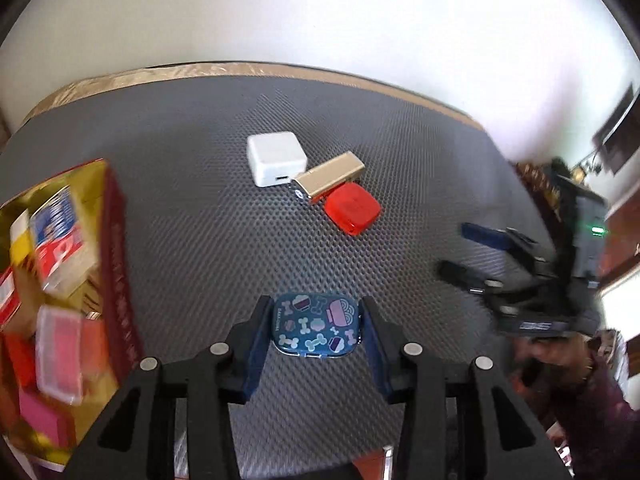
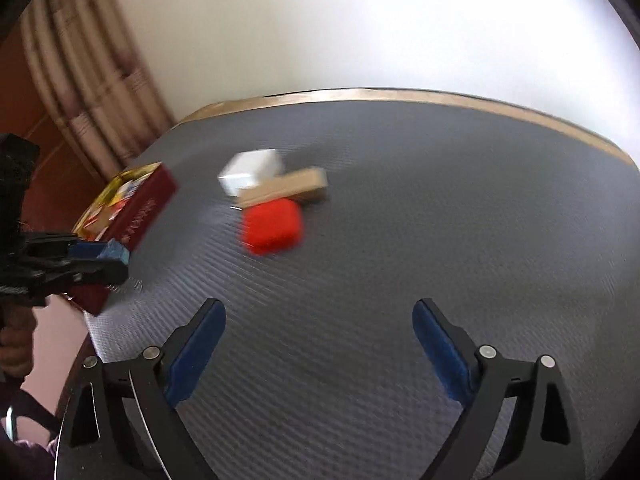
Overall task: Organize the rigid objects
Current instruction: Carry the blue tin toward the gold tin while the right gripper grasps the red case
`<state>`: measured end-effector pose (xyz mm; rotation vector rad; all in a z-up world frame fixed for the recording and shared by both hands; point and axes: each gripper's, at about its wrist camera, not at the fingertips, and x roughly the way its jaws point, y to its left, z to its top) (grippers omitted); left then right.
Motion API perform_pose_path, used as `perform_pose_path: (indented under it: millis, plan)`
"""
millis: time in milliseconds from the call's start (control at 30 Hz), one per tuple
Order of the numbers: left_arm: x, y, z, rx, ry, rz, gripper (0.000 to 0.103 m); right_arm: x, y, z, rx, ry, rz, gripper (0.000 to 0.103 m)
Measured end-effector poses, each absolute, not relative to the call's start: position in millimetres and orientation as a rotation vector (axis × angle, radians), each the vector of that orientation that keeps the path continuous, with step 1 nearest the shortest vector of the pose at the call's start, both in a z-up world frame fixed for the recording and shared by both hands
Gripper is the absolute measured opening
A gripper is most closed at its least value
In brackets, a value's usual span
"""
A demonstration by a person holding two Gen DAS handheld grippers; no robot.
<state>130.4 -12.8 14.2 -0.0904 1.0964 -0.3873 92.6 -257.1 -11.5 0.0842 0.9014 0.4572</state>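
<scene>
My left gripper (image 1: 316,316) is shut on a small blue case (image 1: 315,326) printed with bones and bowls, held just above the grey mat. Farther on the mat lie a white charger cube (image 1: 275,158), a gold rectangular bar (image 1: 331,176) and a red square case (image 1: 352,208), touching each other. A red and gold box (image 1: 60,280) with several small packs inside stands at the left. My right gripper (image 2: 318,316) is open and empty over the mat, with the white cube (image 2: 250,174), the gold bar (image 2: 286,190) and the red case (image 2: 272,224) ahead of it. The left gripper (image 2: 116,256) shows at the left, in front of the box (image 2: 136,208).
The grey textured mat (image 1: 200,220) covers a table with a tan edge (image 1: 280,70) against a white wall. The right gripper (image 1: 472,248) and the hand holding it show at the right of the left wrist view. A curtain (image 2: 88,80) hangs at the back left.
</scene>
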Motion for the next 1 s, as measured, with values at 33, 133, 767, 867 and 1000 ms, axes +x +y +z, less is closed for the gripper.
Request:
perform_pose_path:
  millis: [33, 133, 767, 867, 1000]
  plan:
    - [127.9, -7.3, 19.0, -0.103, 1.091, -0.379, 0.044, 98.7, -244.6, -9.5, 0.055, 0.895, 0.469, 0.094]
    - [114.8, 15.9, 36.0, -0.138, 1.060, -0.344, 0.044, 119.9, -221.3, -9.9, 0.010, 0.900, 0.493, 0.094]
    - [43.7, 162.0, 68.5, -0.246, 1.012, -0.045, 0.044, 161.4, -182.8, -29.9, -0.092, 1.002, 0.455, 0.044]
    - [51.8, 161.6, 60.7, -0.254, 1.030, -0.072, 0.044, 142.1, -189.5, -24.5, -0.046, 0.990, 0.464, 0.044]
    - [70.7, 143.4, 48.7, -0.219, 1.044, -0.120, 0.044, 123.8, -197.6, -12.6, 0.012, 0.968, 0.472, 0.044]
